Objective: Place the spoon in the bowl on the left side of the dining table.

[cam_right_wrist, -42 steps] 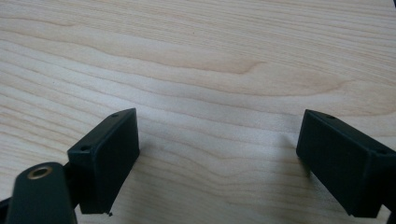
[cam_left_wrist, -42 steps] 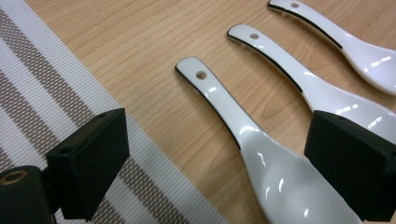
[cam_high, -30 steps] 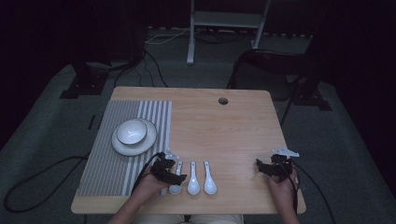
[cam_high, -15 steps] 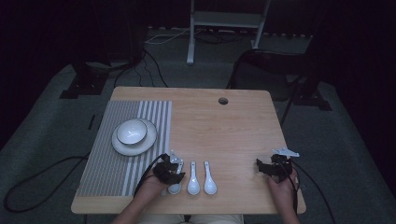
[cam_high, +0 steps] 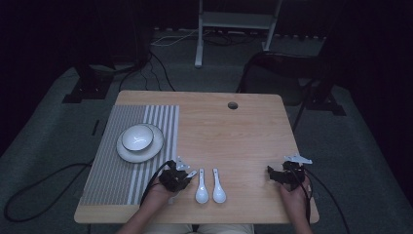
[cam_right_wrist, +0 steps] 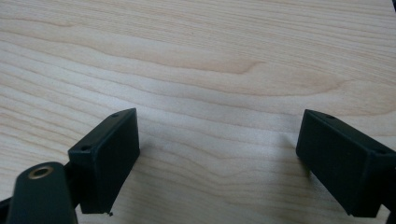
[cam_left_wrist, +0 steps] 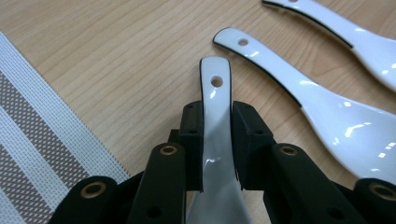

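Three white ceramic spoons lie near the table's front edge. My left gripper (cam_high: 176, 178) is shut on the handle of the leftmost spoon (cam_left_wrist: 215, 93), whose holed tip sticks out past the jaws, just above the wood. The spoon's bowl is hidden under the gripper and hand. The other two spoons (cam_high: 201, 191) (cam_high: 218, 191) lie side by side just to its right, handles pointing away from me. My right gripper (cam_high: 282, 174) rests at the table's front right, open, with bare wood between its jaws (cam_right_wrist: 217, 154).
A white bowl (cam_high: 138, 137) sits on a white plate (cam_high: 141, 155) on the striped placemat (cam_high: 112, 180) at the table's left. A round cable hole (cam_high: 233, 105) lies near the far edge. Cables trail from both grippers off the front corners.
The left gripper has edged slightly to the right, and the leftmost spoon's handle now tilts with it. The right gripper has not moved.
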A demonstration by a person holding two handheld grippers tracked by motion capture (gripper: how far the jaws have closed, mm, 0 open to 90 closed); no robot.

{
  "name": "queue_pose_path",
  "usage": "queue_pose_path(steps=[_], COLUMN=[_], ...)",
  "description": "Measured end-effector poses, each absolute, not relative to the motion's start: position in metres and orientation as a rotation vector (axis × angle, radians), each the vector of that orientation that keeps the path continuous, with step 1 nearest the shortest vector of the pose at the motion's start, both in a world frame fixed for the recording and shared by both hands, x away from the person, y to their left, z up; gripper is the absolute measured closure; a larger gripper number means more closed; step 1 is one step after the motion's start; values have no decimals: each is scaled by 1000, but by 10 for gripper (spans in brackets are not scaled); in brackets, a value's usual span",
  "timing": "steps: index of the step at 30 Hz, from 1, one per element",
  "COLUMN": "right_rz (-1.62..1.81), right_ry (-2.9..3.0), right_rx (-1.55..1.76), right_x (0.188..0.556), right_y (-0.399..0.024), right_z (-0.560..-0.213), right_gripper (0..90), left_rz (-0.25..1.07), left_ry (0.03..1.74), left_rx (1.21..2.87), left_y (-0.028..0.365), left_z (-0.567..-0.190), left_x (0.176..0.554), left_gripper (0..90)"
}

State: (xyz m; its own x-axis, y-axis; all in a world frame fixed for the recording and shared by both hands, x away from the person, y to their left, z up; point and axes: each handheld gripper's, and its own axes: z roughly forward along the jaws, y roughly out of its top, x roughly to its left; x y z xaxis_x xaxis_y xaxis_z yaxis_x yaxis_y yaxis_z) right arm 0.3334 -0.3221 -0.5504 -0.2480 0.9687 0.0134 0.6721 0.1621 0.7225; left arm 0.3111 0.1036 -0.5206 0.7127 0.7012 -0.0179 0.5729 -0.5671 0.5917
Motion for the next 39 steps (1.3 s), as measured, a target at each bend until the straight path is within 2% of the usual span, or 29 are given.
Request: queue_pose_path(steps=[39], right_rz=[860], right_ry=[1989], right_rx=[1551], right_x=[333], right_y=[-322], right_z=[-550], right_gripper=[128], left_rz=[399], left_ry=[996], left_rx=[2127], left_y=[144], left_z=[-459], left_x=[312], left_gripper=[755])
